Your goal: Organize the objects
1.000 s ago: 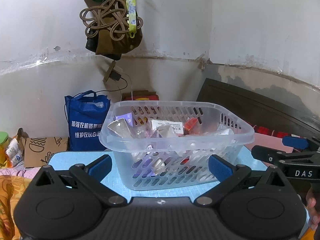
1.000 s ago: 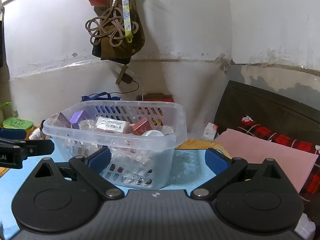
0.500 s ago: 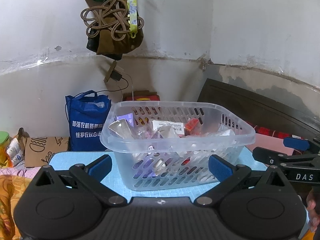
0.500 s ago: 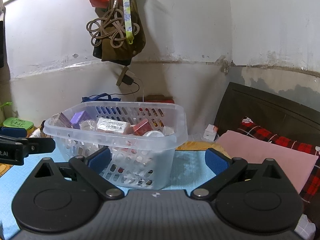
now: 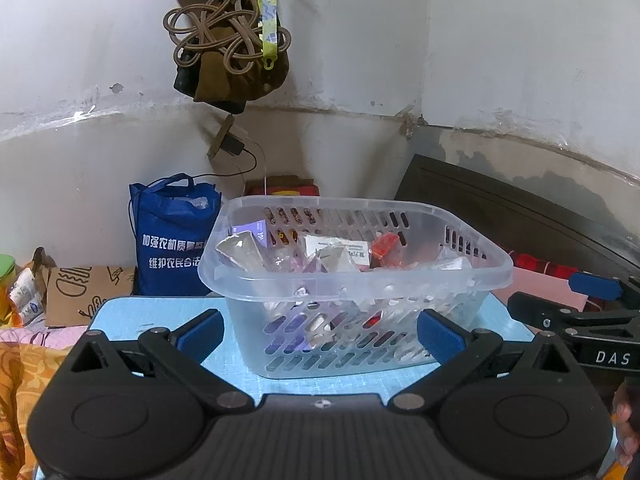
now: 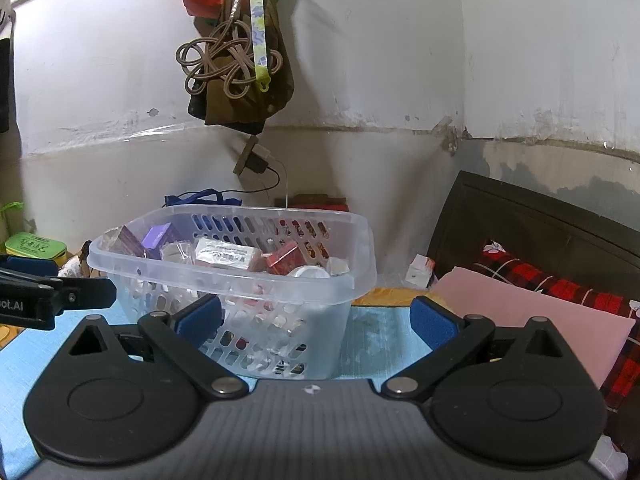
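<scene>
Clear perforated plastic basket (image 5: 356,280) of small boxes on blue mat (image 5: 120,316), dead ahead of wide-open, empty left gripper (image 5: 320,332), far-left of equally open, empty right gripper (image 6: 316,318); left nearer.

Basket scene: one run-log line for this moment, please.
left gripper: open, empty | right gripper: open, empty | basket: on blue mat, filled with small packets | grasp: not yet made
</scene>
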`<state>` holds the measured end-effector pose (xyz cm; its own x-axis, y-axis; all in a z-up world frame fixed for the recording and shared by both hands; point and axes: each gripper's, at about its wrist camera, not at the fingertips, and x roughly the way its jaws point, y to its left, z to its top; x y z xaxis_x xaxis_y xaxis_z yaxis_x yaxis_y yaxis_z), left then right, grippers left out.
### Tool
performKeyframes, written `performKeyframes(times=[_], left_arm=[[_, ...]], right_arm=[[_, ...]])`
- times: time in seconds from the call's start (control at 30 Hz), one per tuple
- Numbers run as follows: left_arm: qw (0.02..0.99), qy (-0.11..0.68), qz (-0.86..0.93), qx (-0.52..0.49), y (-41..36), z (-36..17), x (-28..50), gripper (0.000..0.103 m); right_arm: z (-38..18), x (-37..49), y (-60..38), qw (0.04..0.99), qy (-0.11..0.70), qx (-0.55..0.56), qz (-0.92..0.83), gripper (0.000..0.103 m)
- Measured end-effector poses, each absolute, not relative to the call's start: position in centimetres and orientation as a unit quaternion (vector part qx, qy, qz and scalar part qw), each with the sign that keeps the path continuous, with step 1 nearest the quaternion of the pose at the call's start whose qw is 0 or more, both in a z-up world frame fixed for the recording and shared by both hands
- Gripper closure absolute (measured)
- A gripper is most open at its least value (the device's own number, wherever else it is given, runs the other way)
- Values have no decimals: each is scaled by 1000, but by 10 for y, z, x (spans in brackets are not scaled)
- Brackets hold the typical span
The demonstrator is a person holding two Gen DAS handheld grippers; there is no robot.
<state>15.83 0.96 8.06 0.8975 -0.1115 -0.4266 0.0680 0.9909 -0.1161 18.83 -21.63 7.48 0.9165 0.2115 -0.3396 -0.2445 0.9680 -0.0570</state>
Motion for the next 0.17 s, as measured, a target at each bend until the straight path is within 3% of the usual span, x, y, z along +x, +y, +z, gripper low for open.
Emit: performKeyframes(times=[0.17], left_arm=[[975, 212, -33, -48, 10, 82, 163, 0]], right_arm=[[77, 193, -215, 978, 165, -48, 117, 0]])
